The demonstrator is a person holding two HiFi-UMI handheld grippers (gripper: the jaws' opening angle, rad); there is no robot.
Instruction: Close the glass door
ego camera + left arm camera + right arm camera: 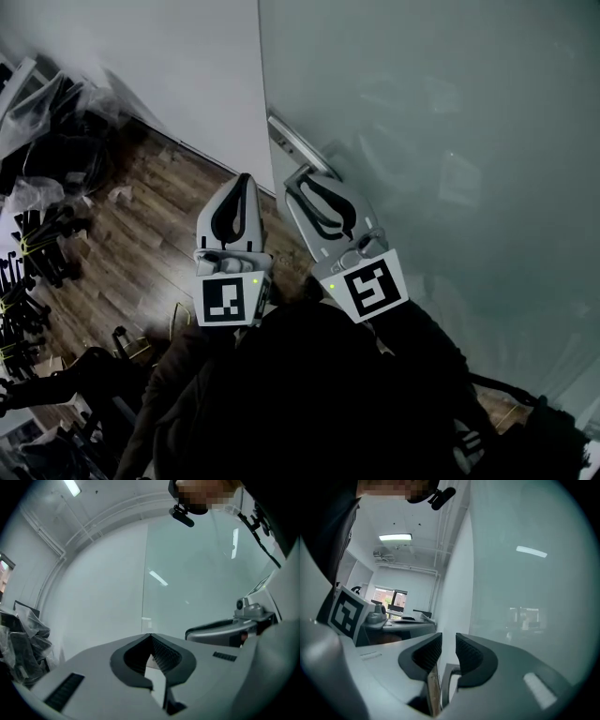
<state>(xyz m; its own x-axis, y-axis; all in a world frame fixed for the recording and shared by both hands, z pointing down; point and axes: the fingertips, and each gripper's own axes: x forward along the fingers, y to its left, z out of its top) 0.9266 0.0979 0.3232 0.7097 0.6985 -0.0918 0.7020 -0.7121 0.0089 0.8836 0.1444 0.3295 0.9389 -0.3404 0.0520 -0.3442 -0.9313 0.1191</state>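
The frosted glass door [450, 141] fills the right of the head view, its edge next to a white wall [169, 66]. A metal door handle [292, 142] runs along that edge. My right gripper [298, 180] is at the handle's lower end. In the right gripper view [449, 641] its jaws stand a narrow gap apart, and the metal handle [449, 679] shows low in that gap. My left gripper [243, 180] hovers just left of it, shut with nothing held [150, 637], pointing at the wall and the door [197, 588].
Wooden floor [141, 234] lies below the wall. Black parts in a pile [37, 244] and plastic-wrapped gear [56, 122] crowd the left side. The person's dark clothing fills the bottom of the head view.
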